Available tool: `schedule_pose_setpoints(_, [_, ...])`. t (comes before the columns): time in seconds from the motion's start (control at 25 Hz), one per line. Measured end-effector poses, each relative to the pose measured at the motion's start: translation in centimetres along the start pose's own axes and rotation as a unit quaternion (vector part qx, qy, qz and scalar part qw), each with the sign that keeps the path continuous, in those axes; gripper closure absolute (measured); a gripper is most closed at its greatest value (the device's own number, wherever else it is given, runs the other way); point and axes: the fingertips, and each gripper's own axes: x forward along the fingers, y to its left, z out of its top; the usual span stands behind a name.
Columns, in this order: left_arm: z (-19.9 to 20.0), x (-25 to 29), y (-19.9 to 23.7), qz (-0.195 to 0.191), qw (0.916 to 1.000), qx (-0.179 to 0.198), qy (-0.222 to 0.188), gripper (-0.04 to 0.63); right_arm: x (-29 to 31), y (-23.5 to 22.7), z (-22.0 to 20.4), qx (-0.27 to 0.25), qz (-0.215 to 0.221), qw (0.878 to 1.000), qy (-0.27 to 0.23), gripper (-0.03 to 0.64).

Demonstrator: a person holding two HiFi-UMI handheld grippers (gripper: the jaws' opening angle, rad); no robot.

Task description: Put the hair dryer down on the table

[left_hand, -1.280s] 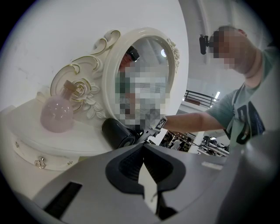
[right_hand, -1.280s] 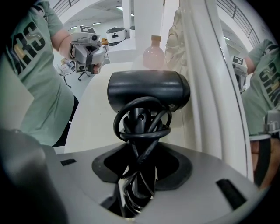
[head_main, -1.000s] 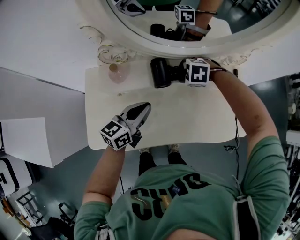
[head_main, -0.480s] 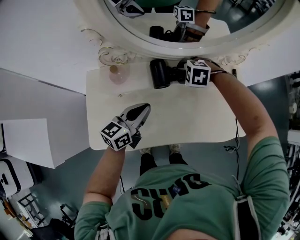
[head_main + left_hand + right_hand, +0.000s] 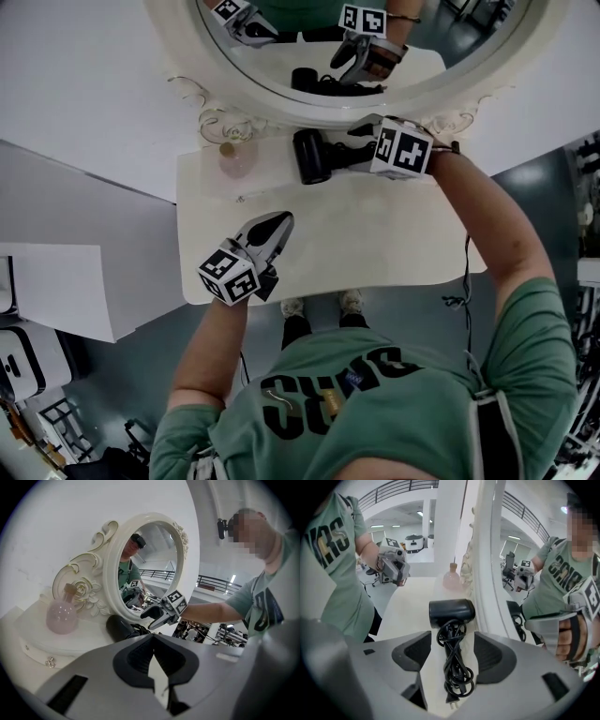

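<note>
The black hair dryer [image 5: 311,157] lies on the white dressing table [image 5: 375,244] close to the mirror frame, its cord wound round the handle [image 5: 451,667]. My right gripper [image 5: 359,150] straddles that handle with its jaws opening. In the right gripper view both pads [image 5: 415,652] stand clear of the cord on either side, so my right gripper [image 5: 452,651] holds nothing. My left gripper [image 5: 281,223] hovers over the table's front left, shut and empty. In the left gripper view its tips [image 5: 153,639] meet, and the dryer [image 5: 119,627] shows beyond them.
An ornate oval mirror [image 5: 281,94] stands along the table's back edge and reflects both grippers. A pink round bottle [image 5: 234,159] sits at the back left by the frame. The power cord hangs off the table's right edge [image 5: 466,272]. Grey floor lies below.
The right gripper's jaws have spread apart off the hair dryer's handle, and the dryer now rests on the table. The left gripper has stayed in place.
</note>
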Motion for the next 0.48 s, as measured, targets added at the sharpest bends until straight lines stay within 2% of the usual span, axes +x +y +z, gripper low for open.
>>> schedule_pose_setpoints(0.2, [2.4,-0.4,-1.2,0.008,0.9998,0.014,-0.013,0.586,-4.9,0.2,2.4,0.050,-0.028,0.995,-0.087,0.342])
schedule_pose_setpoints(0.32, [4.0,-0.6,-2.5,0.011,0.9994,0.026,-0.019,0.586,-8.2,1.0,3.5,0.092,-0.038,0.983,-0.156,0.362])
schedule_pose_setpoints(0.48, [6.4,-0.7,-4.2,0.019,0.9988,0.037,-0.027,0.586,-12.4,3.0,4.5,0.134,-0.054,0.961,-0.234,0.402])
